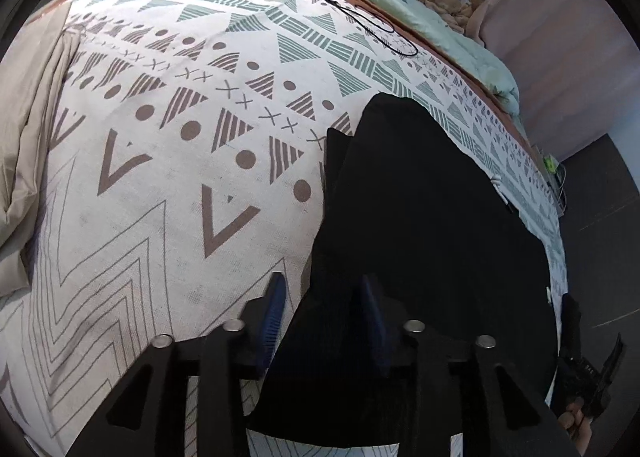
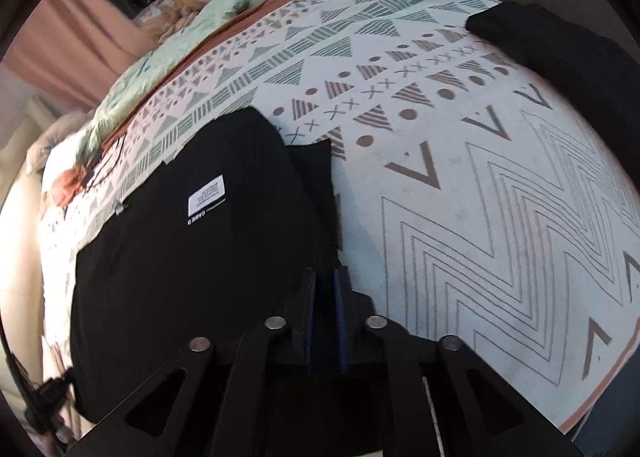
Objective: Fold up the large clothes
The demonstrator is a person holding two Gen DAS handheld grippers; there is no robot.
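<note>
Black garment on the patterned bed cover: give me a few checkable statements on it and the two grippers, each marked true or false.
1. The black garment lies on a bed cover printed with triangles, dots and zigzags. True.
2. A white label shows on the garment. True.
3. The left gripper has its jaws fully shut. False: its blue pads stand apart, with black fabric between them.
4. A red towel lies beside the garment. False: a beige cloth lies at the cover's far side in the left wrist view.
5. A thin black cable rests on the cover. True.
6. The right gripper stands wide open. False: its pads are nearly together at the garment's edge.
</note>
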